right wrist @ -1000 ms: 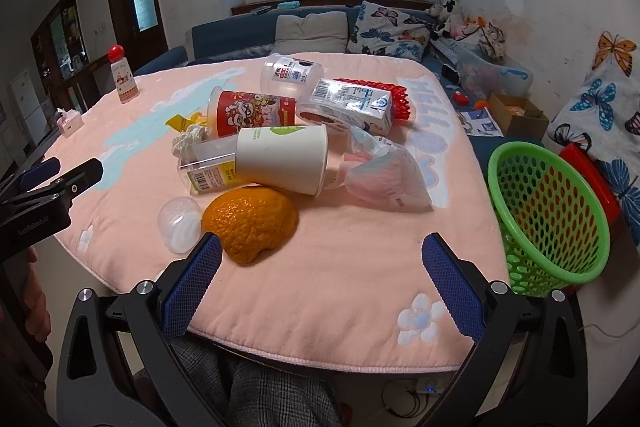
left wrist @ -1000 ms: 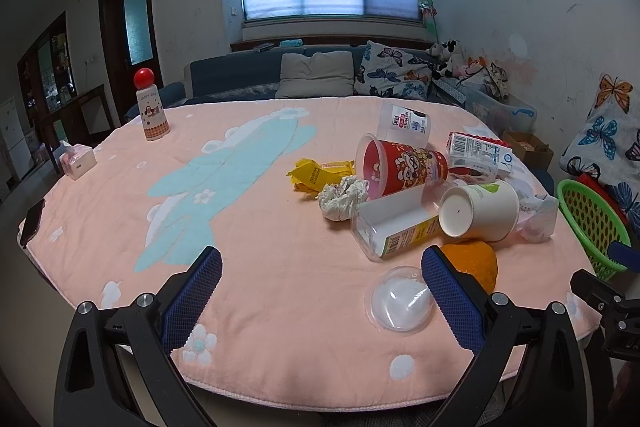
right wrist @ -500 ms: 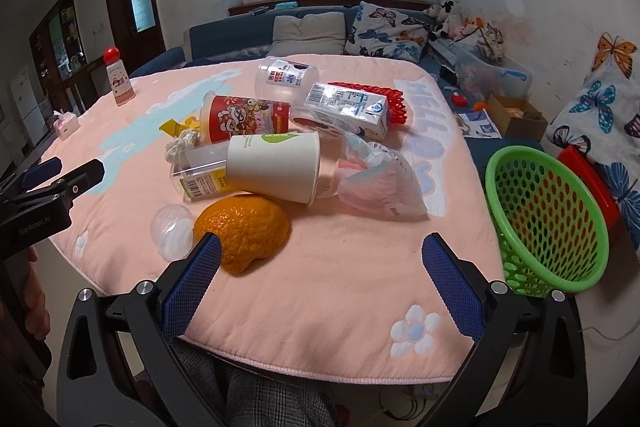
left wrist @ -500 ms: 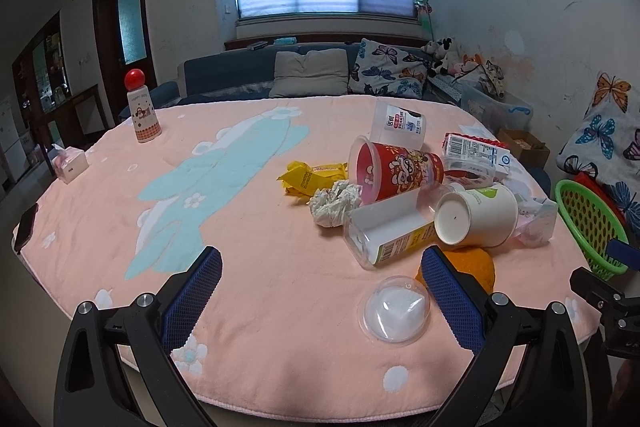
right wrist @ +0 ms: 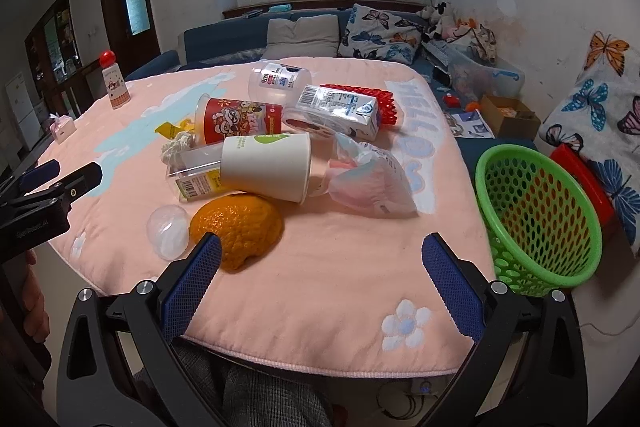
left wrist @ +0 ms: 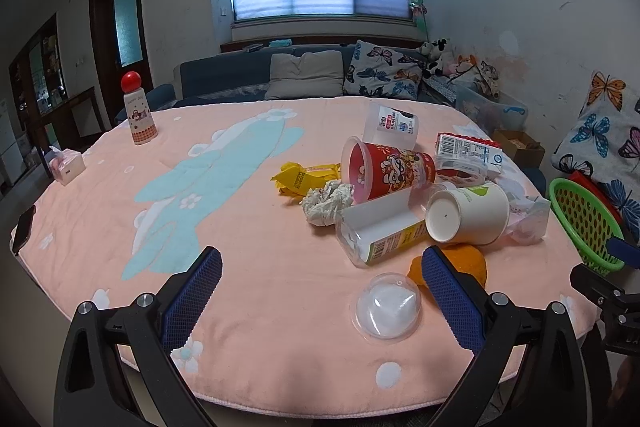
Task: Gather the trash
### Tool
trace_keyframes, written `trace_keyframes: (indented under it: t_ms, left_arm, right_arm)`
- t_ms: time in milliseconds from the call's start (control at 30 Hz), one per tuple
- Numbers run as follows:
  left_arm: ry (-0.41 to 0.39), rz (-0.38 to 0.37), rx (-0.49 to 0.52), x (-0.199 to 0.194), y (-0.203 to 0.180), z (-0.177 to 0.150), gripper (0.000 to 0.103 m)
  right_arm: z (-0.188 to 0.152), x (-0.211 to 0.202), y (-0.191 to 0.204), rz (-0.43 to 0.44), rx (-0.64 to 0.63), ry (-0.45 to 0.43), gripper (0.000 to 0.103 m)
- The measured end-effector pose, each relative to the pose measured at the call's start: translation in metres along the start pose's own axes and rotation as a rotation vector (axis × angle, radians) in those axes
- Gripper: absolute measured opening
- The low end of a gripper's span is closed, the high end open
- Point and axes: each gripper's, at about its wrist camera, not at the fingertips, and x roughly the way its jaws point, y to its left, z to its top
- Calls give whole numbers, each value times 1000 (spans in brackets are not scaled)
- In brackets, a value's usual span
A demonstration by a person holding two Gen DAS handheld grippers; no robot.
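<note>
A heap of trash lies on the pink table cloth: a white paper cup on its side, a red printed cup, a milk carton, a clear box, orange peel, a clear dome lid, a crumpled tissue, a yellow wrapper and a plastic bag. The green basket stands off the table's right edge. My left gripper is open and empty over the near edge. My right gripper is open and empty beside the peel.
A red-capped bottle, a tissue box and a phone sit on the table's left side. A sofa with cushions stands behind. A cardboard box and toys lie on the floor at the right.
Both grippers have drifted slightly; the trash sits a little farther in the views. Nothing was taken hold of.
</note>
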Motion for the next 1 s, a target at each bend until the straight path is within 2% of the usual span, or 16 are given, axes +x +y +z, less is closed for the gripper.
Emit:
trace_keyframes:
  t_ms: [600,1000]
  left_arm:
    - [-10,-13,20,-10,-11,0,97]
    - [3,-26,30,6,-3,11,97]
  right_arm:
    - [-4,-13,-7,-15,17,-24,99]
    - [9,9,-13,25,-27,7,99]
